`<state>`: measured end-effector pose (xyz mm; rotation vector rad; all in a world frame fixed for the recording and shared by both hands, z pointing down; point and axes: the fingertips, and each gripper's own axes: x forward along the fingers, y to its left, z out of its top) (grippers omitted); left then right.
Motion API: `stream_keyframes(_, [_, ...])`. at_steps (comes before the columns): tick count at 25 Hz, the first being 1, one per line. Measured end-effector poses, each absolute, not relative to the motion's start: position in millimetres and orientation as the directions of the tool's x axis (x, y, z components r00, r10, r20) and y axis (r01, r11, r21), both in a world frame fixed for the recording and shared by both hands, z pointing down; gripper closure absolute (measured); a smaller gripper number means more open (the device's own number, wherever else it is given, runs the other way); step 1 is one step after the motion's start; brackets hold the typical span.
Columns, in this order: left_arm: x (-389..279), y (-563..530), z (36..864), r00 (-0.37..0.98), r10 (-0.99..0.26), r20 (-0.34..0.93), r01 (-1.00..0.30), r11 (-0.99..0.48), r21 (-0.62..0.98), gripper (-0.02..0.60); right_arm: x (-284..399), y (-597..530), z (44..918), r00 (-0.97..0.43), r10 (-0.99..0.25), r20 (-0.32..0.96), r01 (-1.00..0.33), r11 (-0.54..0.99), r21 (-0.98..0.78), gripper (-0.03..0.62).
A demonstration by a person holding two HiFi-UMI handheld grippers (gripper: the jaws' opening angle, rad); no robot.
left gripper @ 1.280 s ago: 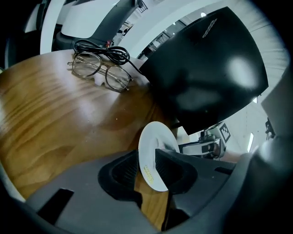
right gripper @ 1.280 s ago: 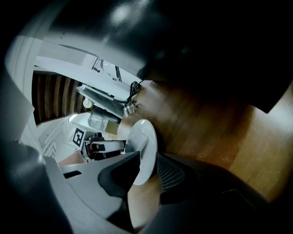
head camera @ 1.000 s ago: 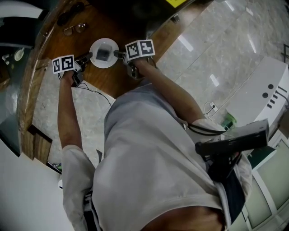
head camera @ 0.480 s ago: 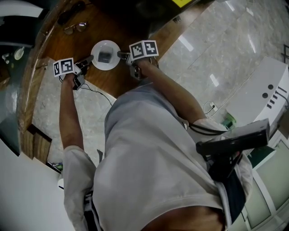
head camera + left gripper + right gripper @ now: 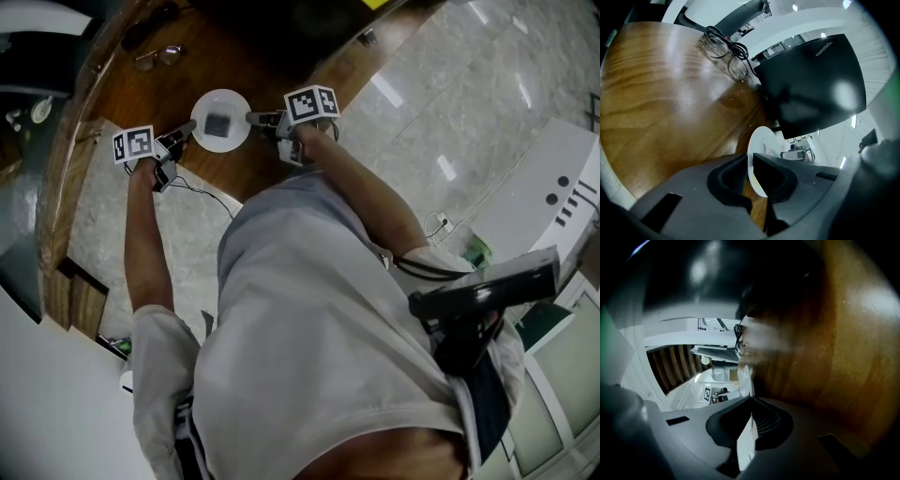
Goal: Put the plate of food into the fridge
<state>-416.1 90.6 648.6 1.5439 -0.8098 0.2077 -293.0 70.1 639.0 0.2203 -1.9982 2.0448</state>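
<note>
1. Plate: small, white, round, over the wood table not far from its curved edge. A grey, squarish bit of food sits mid-plate. Can't tell if the plate's base touches the wood.
2. L gripper reaches in from the plate's left in the head view. In its own view the plate rim runs edge-on between the two dark pads, and both pads press on it, so it's pinching the plate. Its jaws have just been closing, w/ the rim between them.
3. R gripper reaches in from the opposite side. Its view shows the thin white rim clamped between the pads, also pinching the plate. Its jaws have just been closing too, rim between.
4. So the plate hangs between the two grippers, gripped at opposite edges.
5. Each gripper carries a marker cube: L cube, R cube.
6. Glasses lie on the table beyond the plate, well apart from it. In the L gripper view they sit just beside a big black panel.
7. The person, in a light shirt, has both arms stretched out to the table.
8. Pale marble floor shows to the right of the table.
</note>
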Motion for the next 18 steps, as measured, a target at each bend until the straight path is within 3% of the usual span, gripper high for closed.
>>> stream_keyframes(9, [-402,113,630,0.742,-0.435,0.510,-0.555,0.027,0.831,0.537,-277,89,618,-0.971,0.110,0.213,-0.213,0.010,-0.977,0.571])
stream_keyframes(18, [-358,131,542,0.785,-0.530,0.320,-0.411,-0.060,0.910,0.538,-237,103,551,-0.991,0.101,0.088,-0.083,0.054,-0.995,0.572])
